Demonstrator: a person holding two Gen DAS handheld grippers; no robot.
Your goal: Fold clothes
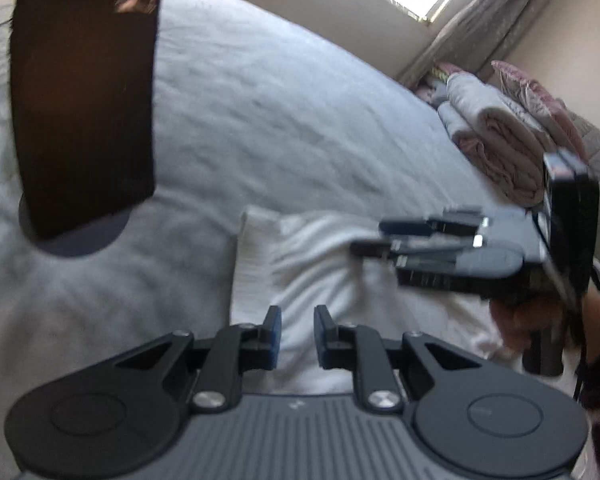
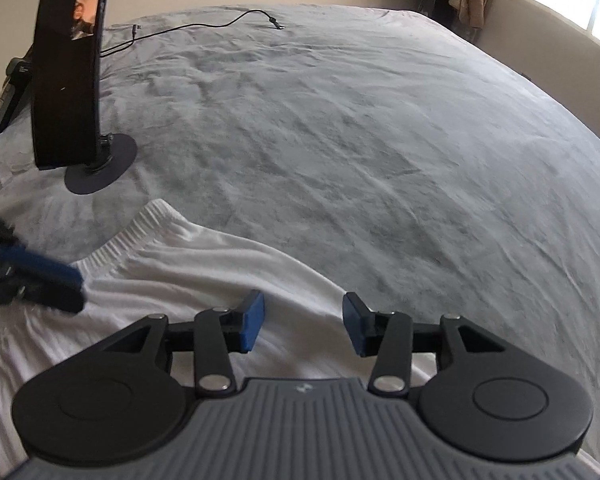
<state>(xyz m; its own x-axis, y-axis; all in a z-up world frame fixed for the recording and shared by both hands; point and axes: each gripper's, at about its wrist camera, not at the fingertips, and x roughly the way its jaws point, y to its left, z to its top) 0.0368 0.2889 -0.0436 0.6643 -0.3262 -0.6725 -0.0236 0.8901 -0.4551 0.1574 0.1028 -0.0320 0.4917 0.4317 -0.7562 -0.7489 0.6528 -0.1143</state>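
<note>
A white ribbed garment [image 1: 324, 256] lies on the grey bedspread, with a ribbed hem at its far left corner; it also shows in the right wrist view [image 2: 172, 276]. My left gripper [image 1: 297, 336] hovers over the garment's near part, jaws a little apart with nothing between them. My right gripper [image 2: 303, 322] is open and empty above the garment's right edge. The right gripper also shows in the left wrist view [image 1: 370, 238], reaching in from the right over the cloth. The left gripper's blue finger [image 2: 40, 270] shows blurred at the left of the right wrist view.
A phone on a round-based stand [image 2: 70, 80] stands on the bed at the left, also in the left wrist view [image 1: 84, 104]. A black cable [image 2: 188, 30] lies at the far side. Folded blankets [image 1: 496, 136] are stacked by the wall. The grey bedspread [image 2: 360, 140] stretches ahead.
</note>
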